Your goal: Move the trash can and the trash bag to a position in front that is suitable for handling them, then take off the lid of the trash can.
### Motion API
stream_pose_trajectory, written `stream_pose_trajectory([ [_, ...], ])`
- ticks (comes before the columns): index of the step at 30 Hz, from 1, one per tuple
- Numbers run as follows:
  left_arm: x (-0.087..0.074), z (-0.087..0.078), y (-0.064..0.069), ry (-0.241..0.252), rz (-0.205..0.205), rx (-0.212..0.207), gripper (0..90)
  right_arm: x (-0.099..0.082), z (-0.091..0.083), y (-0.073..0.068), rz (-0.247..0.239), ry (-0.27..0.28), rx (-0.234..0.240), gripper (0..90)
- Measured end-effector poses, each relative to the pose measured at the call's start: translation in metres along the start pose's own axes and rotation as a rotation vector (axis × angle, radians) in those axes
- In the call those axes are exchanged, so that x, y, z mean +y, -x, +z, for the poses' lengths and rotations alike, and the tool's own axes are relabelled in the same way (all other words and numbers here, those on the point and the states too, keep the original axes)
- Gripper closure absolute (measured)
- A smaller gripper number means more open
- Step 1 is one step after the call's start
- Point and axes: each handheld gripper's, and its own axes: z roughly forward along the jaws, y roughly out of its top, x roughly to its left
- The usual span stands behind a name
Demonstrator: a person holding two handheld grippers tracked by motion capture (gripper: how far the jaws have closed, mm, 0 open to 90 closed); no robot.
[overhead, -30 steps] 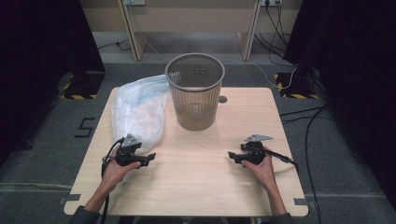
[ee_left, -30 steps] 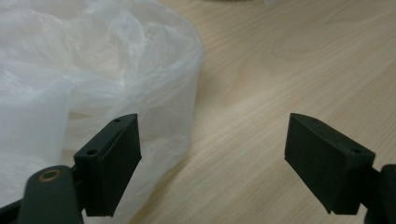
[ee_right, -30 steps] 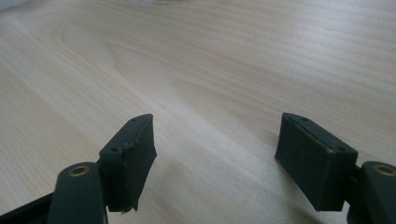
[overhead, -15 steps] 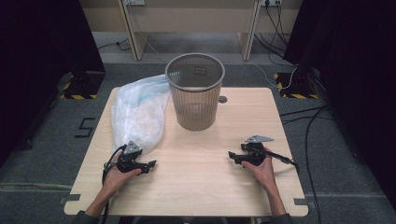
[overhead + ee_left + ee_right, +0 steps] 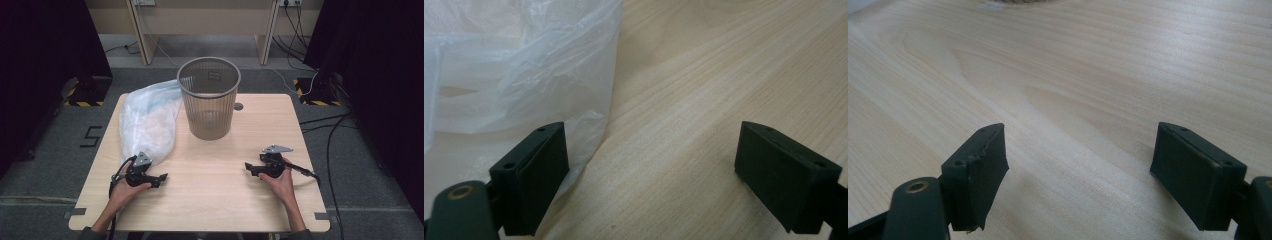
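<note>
bag [image 5: 147, 120] left of basket [image 5: 209, 97], both on table [image 5: 260, 130]

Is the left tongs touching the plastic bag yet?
Cannot tell. In the left gripper view the left tongs stand open over bare table, and the plastic bag edge runs behind one pad, hiding any contact or gap.

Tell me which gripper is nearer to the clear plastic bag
Left. The left gripper sits at the near end of the clear plastic bag, jaws open; the right gripper rests open across the table, well away.
</note>
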Motion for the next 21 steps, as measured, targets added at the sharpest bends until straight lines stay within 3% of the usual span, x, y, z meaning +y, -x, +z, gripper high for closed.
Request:
stream_pose_trajectory([
  [13, 0.0, 0.0, 0.0, -0.001, 0.003, -0.001, 11.0, 0.004, -0.001, 0.003, 0.015, 0.001, -0.014, 20.5],
  [18, 0.0, 0.0, 0.0, -0.001, 0.003, -0.001, 11.0, 0.024, -0.013, 0.01, 0.026, 0.046, -0.039, 20.3],
  [21, 0.0, 0.0, 0.0, -0.001, 0.003, -0.001, 11.0, 0.041, -0.017, 0.013, 0.009, 0.046, -0.052, 20.1],
])
